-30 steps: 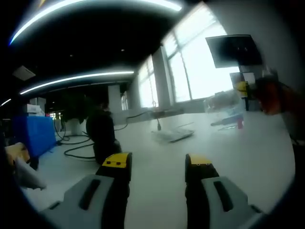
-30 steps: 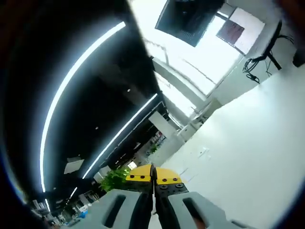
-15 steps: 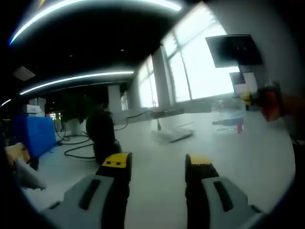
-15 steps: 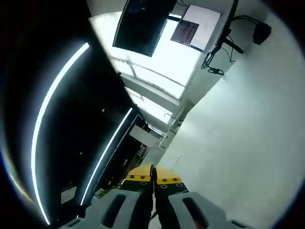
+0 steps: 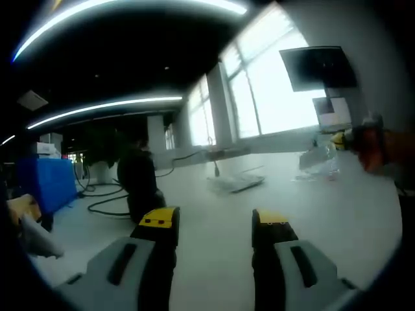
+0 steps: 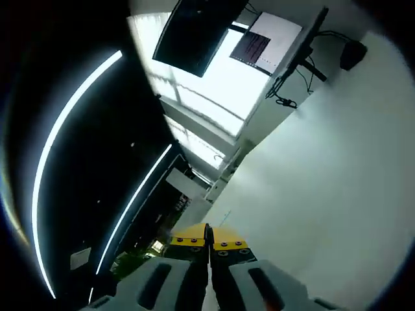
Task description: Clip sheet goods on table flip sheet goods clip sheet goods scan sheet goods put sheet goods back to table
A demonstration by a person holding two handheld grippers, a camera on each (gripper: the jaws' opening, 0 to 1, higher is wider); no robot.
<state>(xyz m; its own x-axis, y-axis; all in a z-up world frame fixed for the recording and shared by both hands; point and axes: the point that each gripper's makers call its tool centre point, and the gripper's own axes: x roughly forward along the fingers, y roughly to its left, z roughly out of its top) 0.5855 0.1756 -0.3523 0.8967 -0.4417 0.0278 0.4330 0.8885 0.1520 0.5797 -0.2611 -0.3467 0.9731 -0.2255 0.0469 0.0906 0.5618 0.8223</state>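
Note:
My left gripper (image 5: 214, 220) stands open over the white table (image 5: 214, 194), with nothing between its yellow-tipped jaws. At the right edge of the left gripper view, the other gripper (image 5: 363, 139) comes in, orange with a yellow tip. It holds a clear plastic sheet packet (image 5: 318, 162) above the table. In the right gripper view, my right gripper (image 6: 208, 245) is shut, its jaws pressed together and pointing up toward the ceiling and the windows. The packet itself is hard to make out there.
A flat grey item (image 5: 235, 183) lies mid-table. A black object (image 5: 139, 184) with cables stands at the left. A blue crate (image 5: 45, 181) sits at the far left. A dark monitor (image 5: 318, 68) hangs at the right, also seen as the monitor (image 6: 194, 32) beside a second screen (image 6: 262, 42).
The clear packet and the gripper holding it have shifted right and turned, so the packet looks smaller and flatter. The right gripper view has rolled. The left gripper has not moved.

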